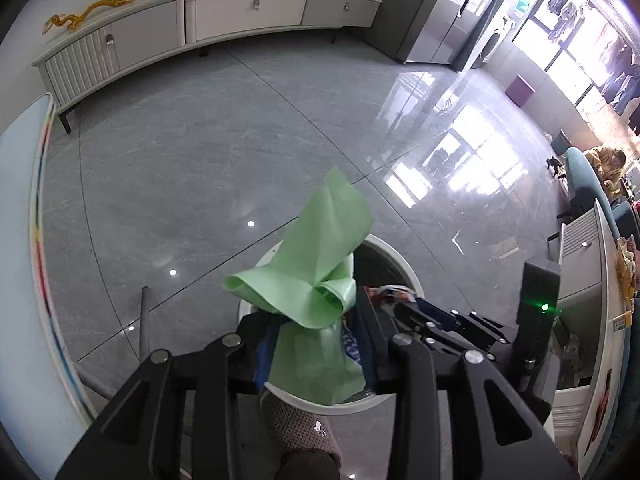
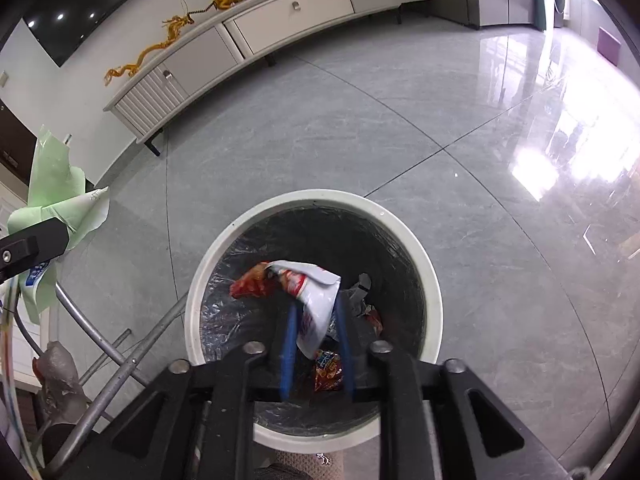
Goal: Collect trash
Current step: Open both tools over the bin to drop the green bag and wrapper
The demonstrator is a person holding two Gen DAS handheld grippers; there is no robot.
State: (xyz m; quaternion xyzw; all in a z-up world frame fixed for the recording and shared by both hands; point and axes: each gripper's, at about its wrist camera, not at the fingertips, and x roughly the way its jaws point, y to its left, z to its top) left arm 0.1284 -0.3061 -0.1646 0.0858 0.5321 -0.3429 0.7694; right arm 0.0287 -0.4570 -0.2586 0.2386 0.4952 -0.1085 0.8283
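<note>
Dumping trash over white bin (image 2: 434,300) | right gripper (image 2: 316,344) fingers parted, red-white snack wrapper (image 2: 316,300) loose between them above bin | left gripper (image 1: 316,344) pinching green paper sheet (image 1: 316,264) beside rim | risk: wrapper snags on finger; broad sheet drifts outside bin if freed early

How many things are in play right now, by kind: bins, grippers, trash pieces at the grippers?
Bin: 1
Grippers: 2 (left gripper, right gripper)
Trash pieces: 2 (green sheet, white-and-red wrapper)
Total: 5
</note>
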